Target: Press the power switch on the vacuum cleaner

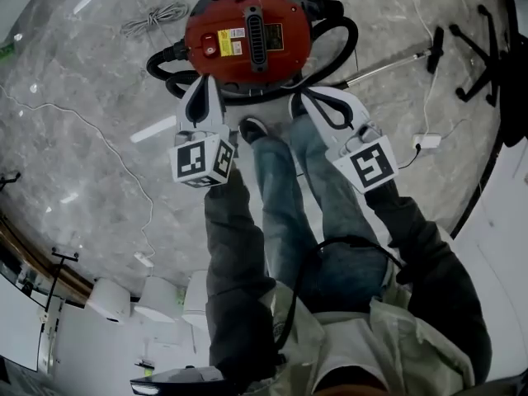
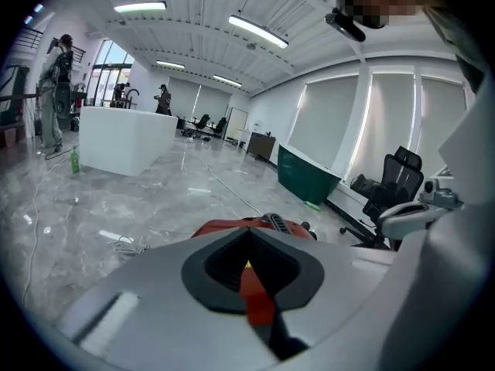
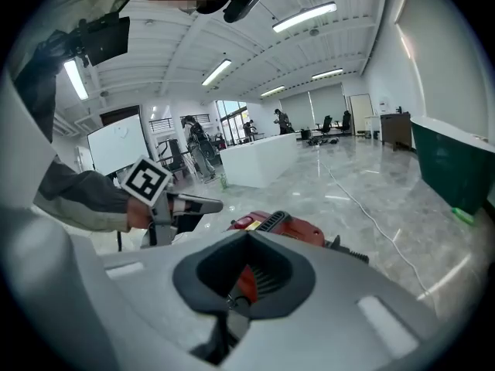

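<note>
Vacuum cleaner (image 1: 247,35) – red, round, on marble floor (image 1: 82,122) just ahead of person's shoes; black hose (image 1: 340,33) looped round its body; metal wand (image 1: 388,64) lying to the right; coiled cord (image 1: 153,19) to the left.
Left gripper (image 1: 202,85) – jaws together, nothing held; tip at vacuum's near edge; contact not discernible.
Right gripper (image 1: 301,99) – jaws together, nothing held; beside left gripper, same edge.
Power switch – not made out.
</note>
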### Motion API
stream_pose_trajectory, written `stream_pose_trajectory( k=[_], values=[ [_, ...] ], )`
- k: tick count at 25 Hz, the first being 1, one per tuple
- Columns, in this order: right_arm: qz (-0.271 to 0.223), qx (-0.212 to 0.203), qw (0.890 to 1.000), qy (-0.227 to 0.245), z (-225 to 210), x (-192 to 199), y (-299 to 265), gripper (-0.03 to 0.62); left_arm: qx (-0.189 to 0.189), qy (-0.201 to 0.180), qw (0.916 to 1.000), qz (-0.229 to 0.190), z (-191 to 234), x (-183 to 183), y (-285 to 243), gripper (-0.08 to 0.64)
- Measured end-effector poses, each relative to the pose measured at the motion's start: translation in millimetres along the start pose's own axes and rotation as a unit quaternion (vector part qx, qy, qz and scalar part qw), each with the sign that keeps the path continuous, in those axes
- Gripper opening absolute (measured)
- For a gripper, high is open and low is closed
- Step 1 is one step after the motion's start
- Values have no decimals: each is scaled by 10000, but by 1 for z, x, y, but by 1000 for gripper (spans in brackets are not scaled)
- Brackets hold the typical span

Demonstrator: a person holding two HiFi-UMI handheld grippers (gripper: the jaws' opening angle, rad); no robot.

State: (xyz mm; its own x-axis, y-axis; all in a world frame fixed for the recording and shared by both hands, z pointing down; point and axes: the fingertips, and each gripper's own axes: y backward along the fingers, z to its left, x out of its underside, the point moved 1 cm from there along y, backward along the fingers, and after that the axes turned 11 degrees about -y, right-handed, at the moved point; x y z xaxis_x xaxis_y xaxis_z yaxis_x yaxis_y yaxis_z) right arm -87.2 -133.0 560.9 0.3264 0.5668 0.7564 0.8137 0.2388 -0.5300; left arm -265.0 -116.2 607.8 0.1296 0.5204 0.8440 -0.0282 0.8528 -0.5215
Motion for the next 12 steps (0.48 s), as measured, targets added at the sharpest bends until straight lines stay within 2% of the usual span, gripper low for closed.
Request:
stream_pose_trajectory(
  k=[4, 7, 10, 12],
  values=[
    [82, 45, 10000, -1, -14, 1, 4, 0, 254, -321, 9985, 353, 11, -7, -45, 3],
    [141, 37, 9999, -33, -18, 5, 5, 0, 294, -659, 9943, 780, 17, 7, -57, 3],
    [177, -33, 9998, -93, -17, 8, 2, 0, 293, -674, 9919, 1034, 21, 27, -56, 3],
    [203, -74, 9997, -135, -17, 11, -1, 0, 308, -700, 9914, 1058, 21, 32, -59, 3]
  ],
)
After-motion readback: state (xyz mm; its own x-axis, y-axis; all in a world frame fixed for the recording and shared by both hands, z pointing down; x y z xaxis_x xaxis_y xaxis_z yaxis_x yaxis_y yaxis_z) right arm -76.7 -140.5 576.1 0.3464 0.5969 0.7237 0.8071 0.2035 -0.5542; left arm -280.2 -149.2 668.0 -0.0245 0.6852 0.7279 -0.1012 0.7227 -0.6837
